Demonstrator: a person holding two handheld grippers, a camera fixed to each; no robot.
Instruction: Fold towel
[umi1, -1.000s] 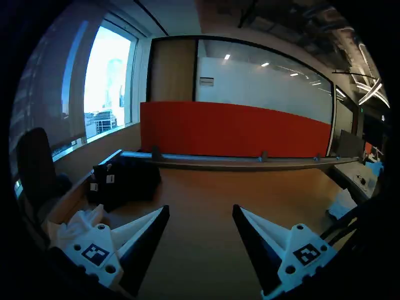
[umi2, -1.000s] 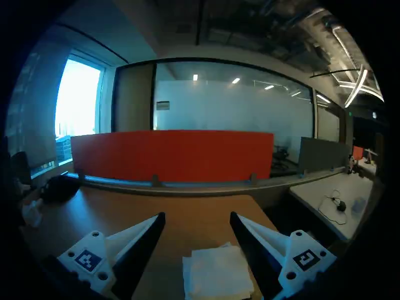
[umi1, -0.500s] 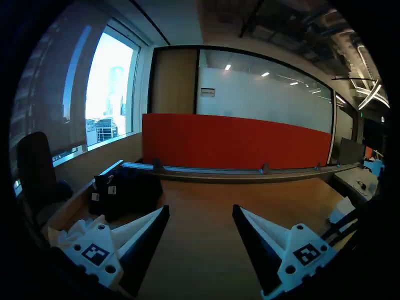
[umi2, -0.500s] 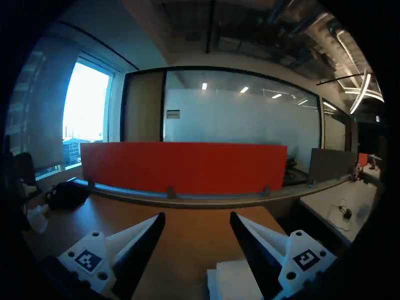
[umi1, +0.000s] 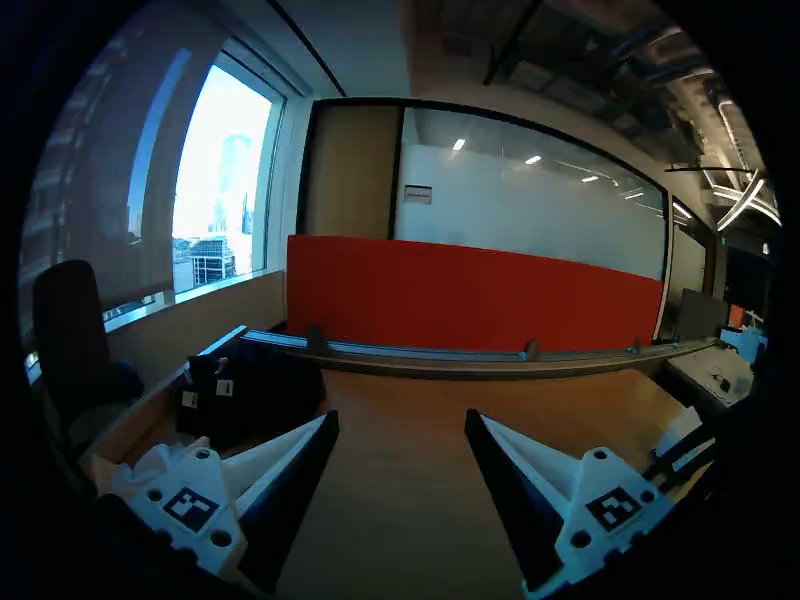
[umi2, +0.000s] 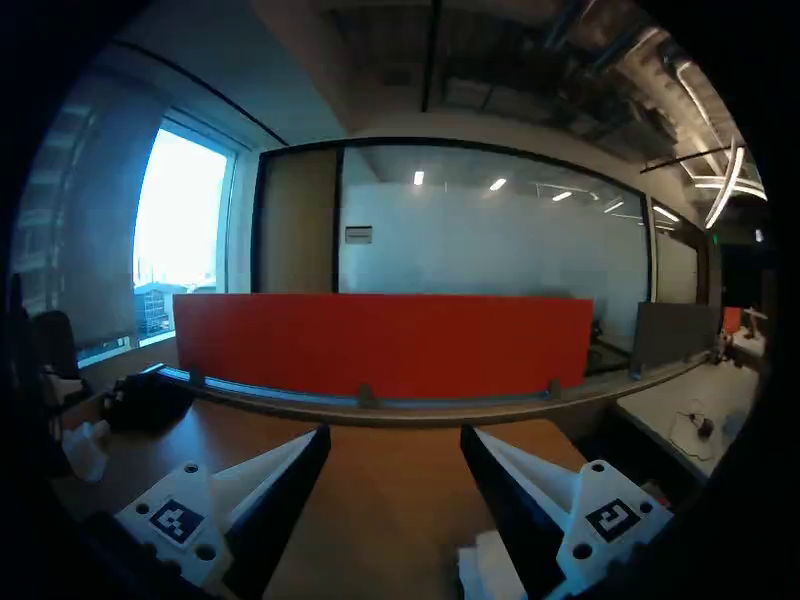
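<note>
A folded white towel (umi2: 486, 566) lies on the wooden desk (umi2: 390, 500), low in the right gripper view, just inside the right finger and partly cut off at the bottom. My right gripper (umi2: 395, 432) hangs open above the desk, nothing between its fingers. In the left gripper view the same white towel (umi1: 686, 424) peeks in at the far right edge. My left gripper (umi1: 400, 420) is open over bare wood (umi1: 400, 480). A crumpled white cloth (umi1: 150, 458) lies beside its left finger; this crumpled cloth (umi2: 84, 450) sits far left in the right gripper view.
A black bag (umi1: 250, 385) sits at the desk's back left, the same bag (umi2: 145, 398) showing in the right gripper view. A red partition (umi1: 470, 295) with a rail closes the far edge. A dark chair (umi1: 65, 330) stands by the window. Another desk (umi2: 680, 420) lies to the right.
Both views have tilted upward. The folded towel has slid down to the bottom edge of the right gripper view. Both grippers stay open.
</note>
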